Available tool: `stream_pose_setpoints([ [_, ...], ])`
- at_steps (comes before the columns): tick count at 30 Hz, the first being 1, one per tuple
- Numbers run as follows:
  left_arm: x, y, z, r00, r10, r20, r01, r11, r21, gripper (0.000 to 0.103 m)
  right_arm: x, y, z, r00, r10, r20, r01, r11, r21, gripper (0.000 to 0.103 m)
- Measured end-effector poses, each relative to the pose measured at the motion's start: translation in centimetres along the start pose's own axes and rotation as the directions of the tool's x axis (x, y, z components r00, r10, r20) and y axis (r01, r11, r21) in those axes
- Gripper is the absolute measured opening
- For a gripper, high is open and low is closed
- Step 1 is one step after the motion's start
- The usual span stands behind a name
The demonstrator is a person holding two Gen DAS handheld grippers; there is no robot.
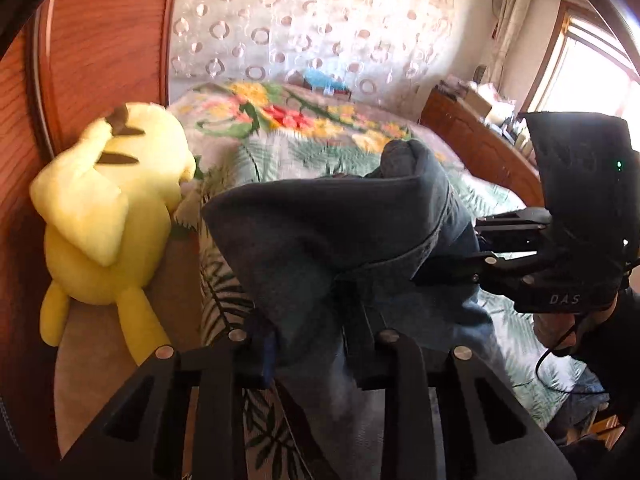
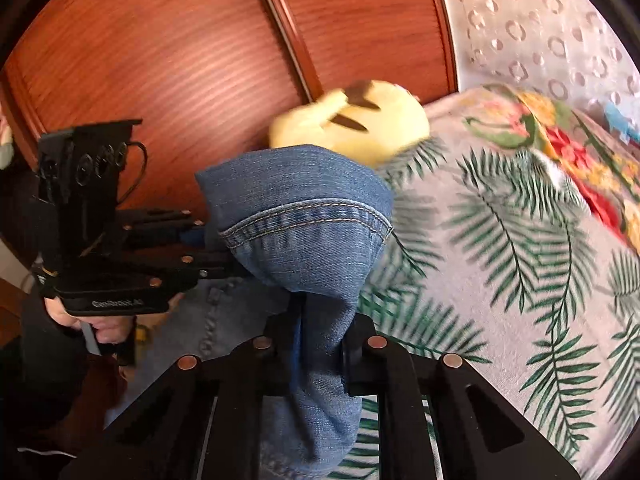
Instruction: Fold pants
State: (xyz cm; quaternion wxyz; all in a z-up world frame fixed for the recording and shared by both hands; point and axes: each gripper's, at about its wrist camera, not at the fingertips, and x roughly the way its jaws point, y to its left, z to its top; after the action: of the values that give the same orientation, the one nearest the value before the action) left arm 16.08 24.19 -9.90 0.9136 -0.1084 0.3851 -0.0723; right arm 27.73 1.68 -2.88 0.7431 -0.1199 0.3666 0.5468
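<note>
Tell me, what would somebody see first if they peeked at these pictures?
Probably the bright yellow plush toy, lying at the bed's edge against the reddish wooden panel. Next, the blue denim pants, bunched up in the middle and pinched by both the left gripper and the right gripper, lifted over the grey bedspread with green palm leaves and bright flowers.

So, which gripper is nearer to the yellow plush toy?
Left. The left gripper holds the jeans just beside the yellow plush toy; the right gripper grips the same jeans farther along, away from the toy.
</note>
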Motion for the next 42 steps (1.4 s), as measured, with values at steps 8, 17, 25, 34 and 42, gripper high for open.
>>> stream_pose_setpoints([
  [8,-8.1,-0.2,4.3,0.982,0.032,0.186,-0.034,0.999,0.005,0.028,-4.9,3.2,5.2,0.992,0.074,0.103,-0.067,0.995,-0.070,0.013],
  [17,-7.0,1.6,11.9,0.971,0.101,0.218,-0.111,0.993,0.034,0.028,-3.8,-1.4,9.4,0.978,0.090,0.189,-0.092,0.996,0.003,0.013],
  [25,6.3,3.7,15.6,0.993,0.111,0.043,-0.112,0.993,0.028,0.028,3.0,-12.9,7.7,0.983,0.029,0.180,-0.071,0.971,0.228,0.013],
  [34,15.7,3.2,16.5,0.981,0.169,-0.099,-0.163,0.984,0.065,0.028,7.1,-19.0,7.2,0.982,-0.186,0.042,0.164,0.938,0.305,0.040],
  [42,14.6,1.5,16.4,0.978,0.196,-0.075,-0.186,0.975,0.122,0.028,5.8,-18.2,8.5,0.944,-0.329,0.029,0.314,0.920,0.234,0.047],
])
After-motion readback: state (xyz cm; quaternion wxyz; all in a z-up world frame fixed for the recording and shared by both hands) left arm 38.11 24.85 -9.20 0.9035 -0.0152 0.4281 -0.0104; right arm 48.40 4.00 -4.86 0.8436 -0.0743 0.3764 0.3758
